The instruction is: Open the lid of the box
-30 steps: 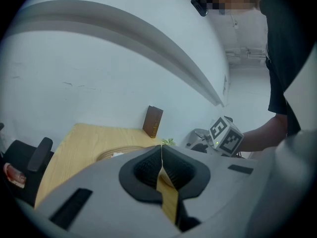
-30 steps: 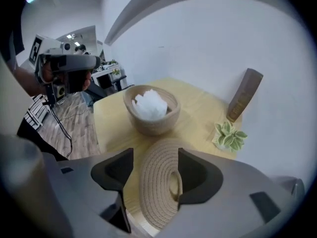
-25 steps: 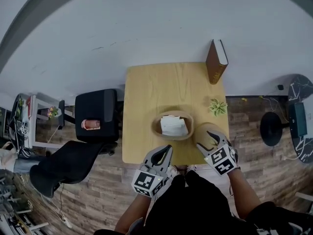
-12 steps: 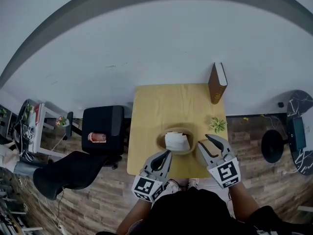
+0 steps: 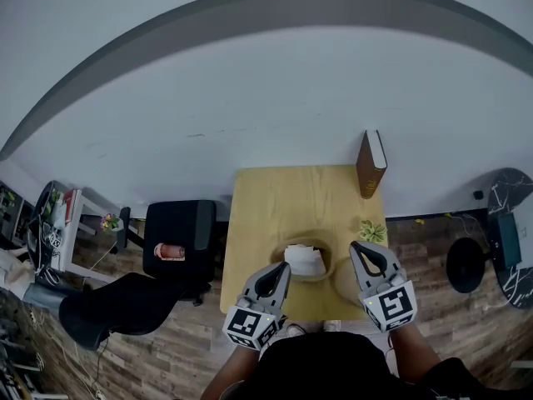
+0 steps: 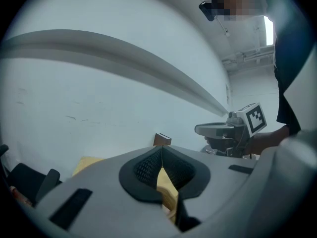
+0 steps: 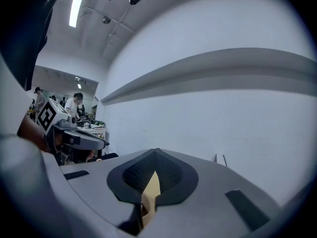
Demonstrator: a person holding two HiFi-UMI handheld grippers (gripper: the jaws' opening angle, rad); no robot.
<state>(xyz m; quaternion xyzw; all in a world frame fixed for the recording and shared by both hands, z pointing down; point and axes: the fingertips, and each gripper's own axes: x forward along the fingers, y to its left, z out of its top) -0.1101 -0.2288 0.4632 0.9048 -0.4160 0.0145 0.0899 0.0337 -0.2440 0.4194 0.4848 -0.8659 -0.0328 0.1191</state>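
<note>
**Round wooden box, lid off, on bench; both grippers clenched, nothing held**

Item 1. Round wooden box: set on the near half of the light wooden bench, open at the top. A white folded item is seen inside it.

Item 2. Lid: round, wooden, laid flat on the bench just right of the box, partly covered from above by the right gripper.

Item 3. Left gripper: held above the near edge of the bench, just left of the box. Its fingers are seen pressed together at the tips, with nothing between them.

Item 4. Right gripper: held over the lid, clear of the box. Its fingers have just been closing and are now clenched tip to tip on nothing.

Item 5. Brown book: stood upright at the far right corner of the bench, against the white wall.

Item 6. Small green plant: placed at the right edge of the bench, between the book and the lid.

Item 7. Black chair: stood on the plank floor, left of the bench.
</note>
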